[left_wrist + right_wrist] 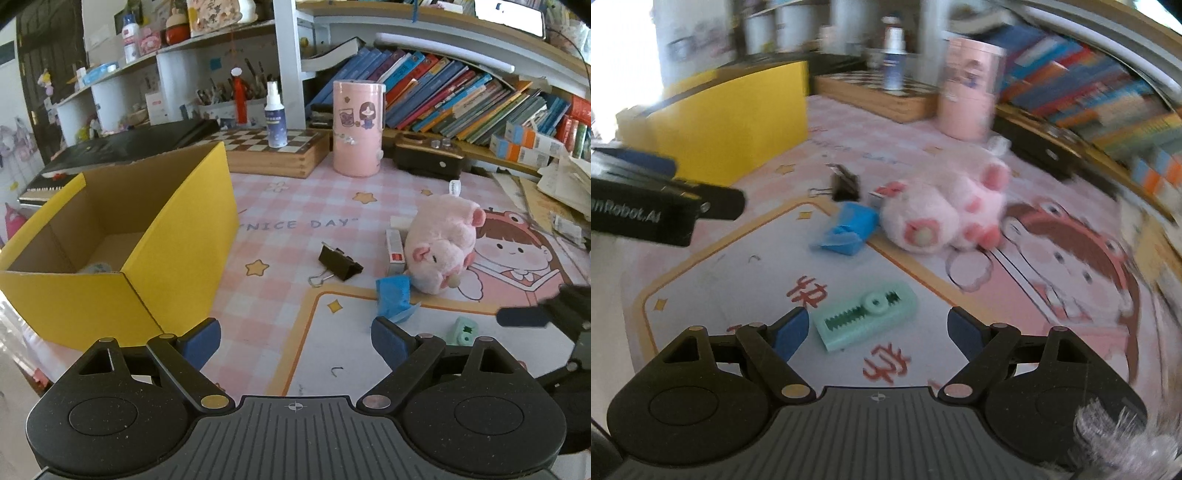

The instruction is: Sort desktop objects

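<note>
Lying between right tongs: green toy

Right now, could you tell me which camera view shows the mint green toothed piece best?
The right wrist view: the mint green toothed piece lies whole, near the open right gripper. The left wrist view shows only part of it, behind the left gripper's finger.

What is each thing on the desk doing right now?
Yellow box: open on top.
Pink pig plush: lying on its side.
Binder clip: lying flat on the mat.
Green toothed piece: flat, in front of the open right hand-held gripper.
Left hand-held gripper: open, empty.
</note>
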A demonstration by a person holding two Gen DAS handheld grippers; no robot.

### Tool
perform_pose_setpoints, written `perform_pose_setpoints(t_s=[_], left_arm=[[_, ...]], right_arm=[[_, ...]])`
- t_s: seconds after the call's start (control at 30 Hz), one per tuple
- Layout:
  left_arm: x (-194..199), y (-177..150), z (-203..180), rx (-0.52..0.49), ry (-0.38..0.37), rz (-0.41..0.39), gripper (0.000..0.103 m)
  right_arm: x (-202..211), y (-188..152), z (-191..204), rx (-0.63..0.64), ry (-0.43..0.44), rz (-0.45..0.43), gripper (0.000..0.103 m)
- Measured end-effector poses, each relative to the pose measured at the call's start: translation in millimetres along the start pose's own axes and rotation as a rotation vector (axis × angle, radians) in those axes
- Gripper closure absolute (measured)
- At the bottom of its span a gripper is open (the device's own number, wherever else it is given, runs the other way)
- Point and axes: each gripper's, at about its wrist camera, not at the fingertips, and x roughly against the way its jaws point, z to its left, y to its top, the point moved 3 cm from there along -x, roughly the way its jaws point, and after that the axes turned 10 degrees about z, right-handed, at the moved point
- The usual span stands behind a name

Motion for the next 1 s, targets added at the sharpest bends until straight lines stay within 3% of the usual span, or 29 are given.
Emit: perform_pose_setpoints(t_s=[0.13,0.33,0.47,0.67,0.83,1.0], left_arm=[[-3,2,-1,0.001,0.009,0.009,0.012],[-9,6,-7,-0.005,0.003,0.023,0.012],[-17,11,-16,-0.011,-0.029,0.037,0.012],[-43,20,-38,0.003,-0.132,0.092,0.014],[-60,29,-55,-0.027,-0.141,0.096,0.026],[-79,29,-58,-0.015,-0.14,0.159,0.048]], right_arm=[[-11,7,-5,0.107,0.066,0.031,0.027],[-18,9,-14,0.131,0.152,0.049,0.035],[-13,8,-14,0.117,0.142,0.04,0.036],[11,-1,-26,-0.034,0.059,0.008,0.035],[32,-11,-31,-0.069,0.008,-0.019,0.035],[36,-11,-34,-0.1,-0.013,-0.03,0.035]])
